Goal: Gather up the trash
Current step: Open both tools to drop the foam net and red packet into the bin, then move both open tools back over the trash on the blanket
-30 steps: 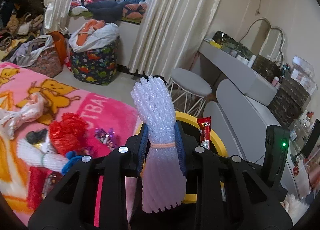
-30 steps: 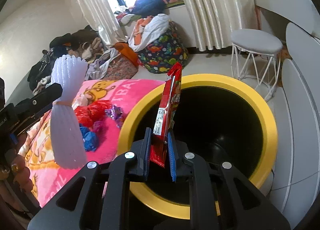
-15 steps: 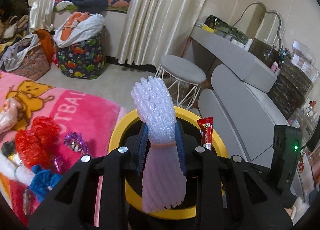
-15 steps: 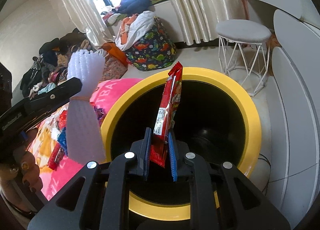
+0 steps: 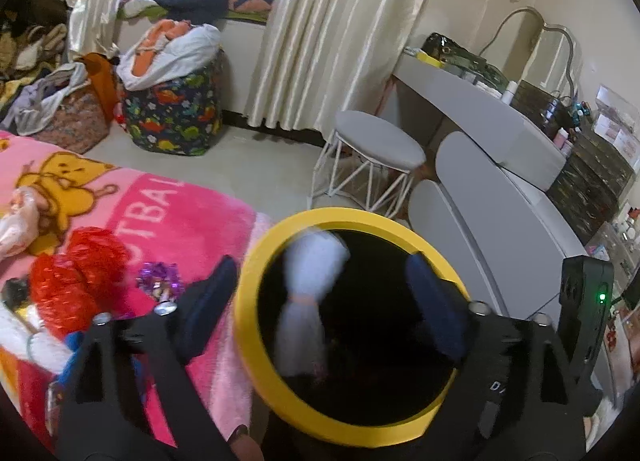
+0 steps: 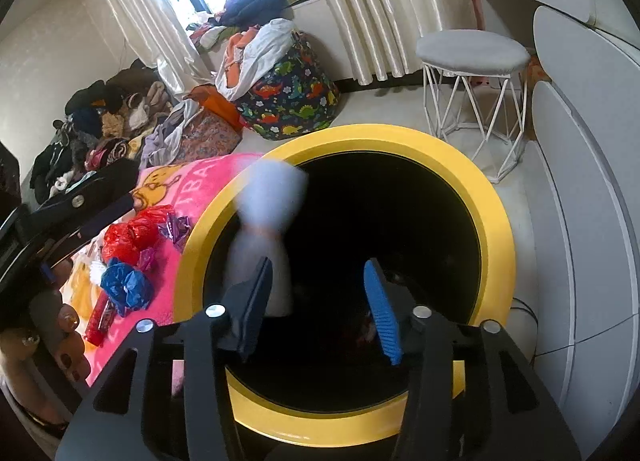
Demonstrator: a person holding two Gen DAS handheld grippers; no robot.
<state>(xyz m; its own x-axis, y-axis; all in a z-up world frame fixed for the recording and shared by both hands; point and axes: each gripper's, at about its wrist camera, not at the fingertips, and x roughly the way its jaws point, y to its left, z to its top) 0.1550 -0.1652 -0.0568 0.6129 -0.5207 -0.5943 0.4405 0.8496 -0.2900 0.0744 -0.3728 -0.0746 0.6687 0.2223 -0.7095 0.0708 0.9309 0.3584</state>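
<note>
Two tools spread over the yellow-rimmed bin (image 6: 496, 221), jaws just opened: left tool (image 5: 320, 301) wide, right tool (image 6: 316, 301) about half, both empty. White foam net (image 5: 308, 301) blurs, falling inside the rim. Hold both above the mouth until it clears; more scraps wait on the pink blanket (image 5: 192, 221).

Bin mouth (image 6: 496, 229) open; blurred foam roll (image 6: 264, 221) perhaps inside rim.

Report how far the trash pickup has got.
Done: both grippers, left and right, have just opened over the bin; nothing is gripped. In hand: the white foam net is blurred, falling into the bin. Left: red bag, blue bag and wrappers on the blanket.
</note>
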